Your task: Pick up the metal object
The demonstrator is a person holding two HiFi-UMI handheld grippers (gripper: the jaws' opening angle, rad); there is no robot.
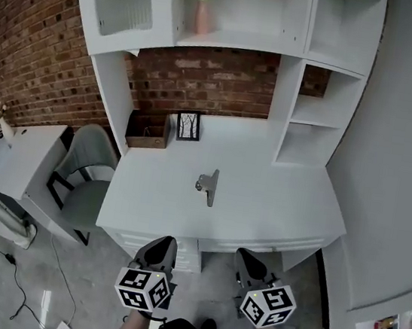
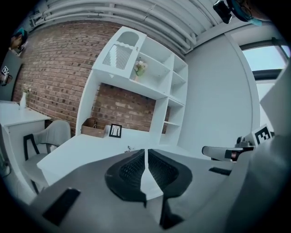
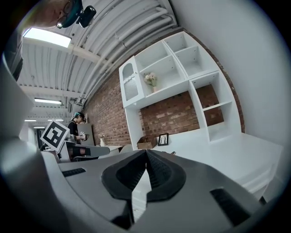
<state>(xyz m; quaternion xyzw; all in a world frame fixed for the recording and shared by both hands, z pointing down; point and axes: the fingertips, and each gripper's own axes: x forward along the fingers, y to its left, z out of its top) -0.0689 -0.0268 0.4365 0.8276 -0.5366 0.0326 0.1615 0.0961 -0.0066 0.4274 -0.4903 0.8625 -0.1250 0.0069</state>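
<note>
Brick wall (image 1: 218,78) backs a white shelf unit (image 1: 245,21) and the white desk (image 1: 277,200) built into it. A framed picture (image 1: 188,125) and a wooden box (image 1: 147,133) sit pushed to the rear, which leaves the front of the top bare for the work. The metal object (image 1: 208,185), which looks like a bulldog clip, lies flat near the middle of the desk, alone and well apart from both.

The left gripper (image 1: 164,242) and right gripper (image 1: 249,257) hang side by side below the desk's front edge, probably in a waiting pose before the reach. Both have their jaws pressed together with nothing between them.

The clip lies ahead of both grippers and between their lines, well apart from either. It shows as a small speck just over the left gripper's closed tips in its own view, so either pair must spread before it can take hold.
</note>
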